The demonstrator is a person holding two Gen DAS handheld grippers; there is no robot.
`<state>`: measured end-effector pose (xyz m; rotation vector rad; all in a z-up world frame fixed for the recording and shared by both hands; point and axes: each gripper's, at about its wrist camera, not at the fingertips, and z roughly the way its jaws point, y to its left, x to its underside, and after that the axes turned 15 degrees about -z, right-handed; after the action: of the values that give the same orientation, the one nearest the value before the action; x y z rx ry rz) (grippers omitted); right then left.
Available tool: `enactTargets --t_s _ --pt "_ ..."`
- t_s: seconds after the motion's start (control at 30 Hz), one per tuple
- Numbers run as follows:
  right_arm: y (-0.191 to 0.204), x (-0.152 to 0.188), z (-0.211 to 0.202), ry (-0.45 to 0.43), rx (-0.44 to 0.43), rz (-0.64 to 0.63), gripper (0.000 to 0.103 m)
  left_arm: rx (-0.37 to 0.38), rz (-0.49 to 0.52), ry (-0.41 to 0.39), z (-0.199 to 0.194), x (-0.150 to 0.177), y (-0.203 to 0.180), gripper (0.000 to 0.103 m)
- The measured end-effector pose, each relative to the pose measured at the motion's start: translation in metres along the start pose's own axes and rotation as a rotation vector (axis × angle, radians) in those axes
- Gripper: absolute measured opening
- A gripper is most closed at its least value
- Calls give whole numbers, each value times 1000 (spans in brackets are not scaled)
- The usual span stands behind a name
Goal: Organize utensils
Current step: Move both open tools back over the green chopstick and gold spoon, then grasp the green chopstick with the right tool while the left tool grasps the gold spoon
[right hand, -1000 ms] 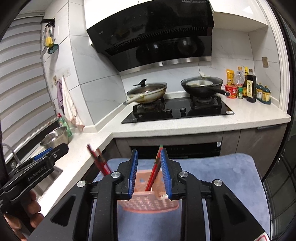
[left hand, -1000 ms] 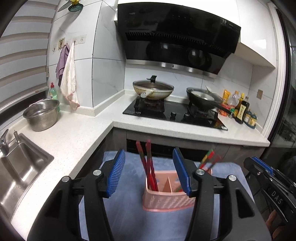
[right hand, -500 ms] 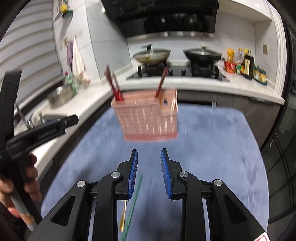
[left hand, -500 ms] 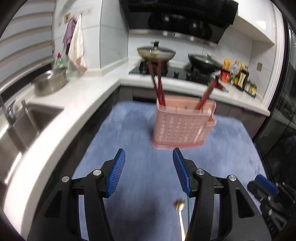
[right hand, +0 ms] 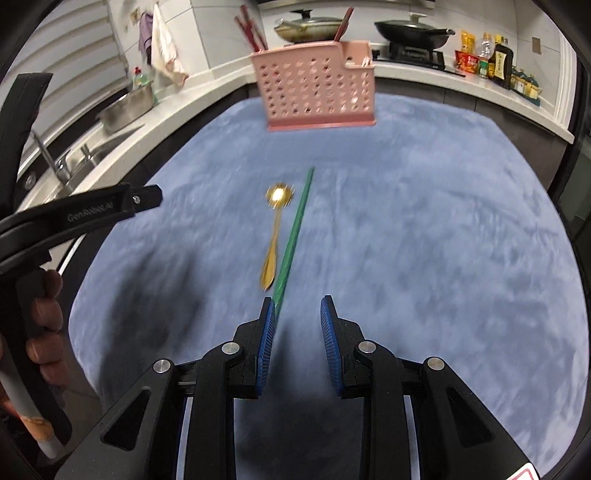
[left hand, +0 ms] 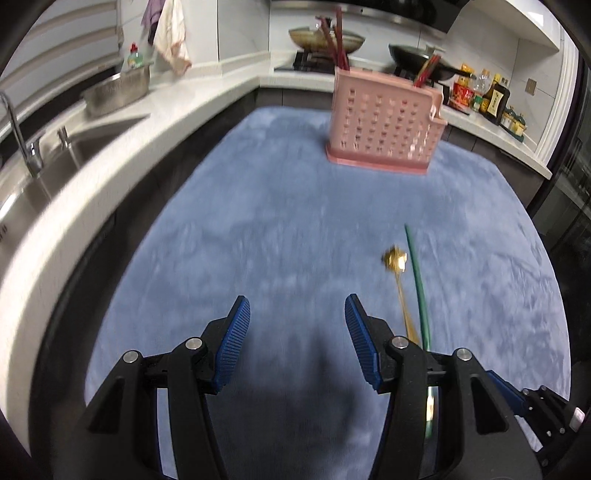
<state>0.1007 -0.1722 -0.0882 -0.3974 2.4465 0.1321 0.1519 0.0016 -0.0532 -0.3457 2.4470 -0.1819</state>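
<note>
A pink perforated utensil basket (left hand: 384, 122) (right hand: 317, 92) stands at the far end of the blue mat (left hand: 280, 229) and holds red chopsticks (left hand: 334, 40). A gold spoon (right hand: 275, 236) (left hand: 400, 284) and a green chopstick (right hand: 295, 232) (left hand: 417, 280) lie side by side on the mat. My right gripper (right hand: 298, 314) is open and empty, its left fingertip just by the green chopstick's near end. My left gripper (left hand: 297, 314) is open and empty, left of both utensils.
A white L-shaped counter (left hand: 110, 147) runs along the left with a sink (left hand: 48, 173), a tap and a steel bowl (left hand: 118, 92). The hob with two pans (right hand: 410, 29) and sauce bottles (right hand: 498, 59) lies behind the basket. The left handle (right hand: 77, 214) shows in the right wrist view.
Both grippers have pulled back from the basket and tilted down over the mat. The right gripper has opened off a red chopstick now standing in the basket. The spoon and green chopstick have come into view.
</note>
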Motion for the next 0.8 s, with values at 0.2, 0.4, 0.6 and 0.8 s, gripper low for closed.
enactTargets --t_s 0.2,0.4,0.6,0.8 --pt "20 14 8 15 -22 -18 26 -32 9 16 2 24 11 51" --pt "27 19 16 33 -32 -25 26 -49 -8 45 5 33 22 51" --pt "26 20 23 44 -21 -21 22 -57 -6 59 6 40 25 51" --pt "24 18 29 47 1 -19 16 -53 5 70 8 44 22 51"
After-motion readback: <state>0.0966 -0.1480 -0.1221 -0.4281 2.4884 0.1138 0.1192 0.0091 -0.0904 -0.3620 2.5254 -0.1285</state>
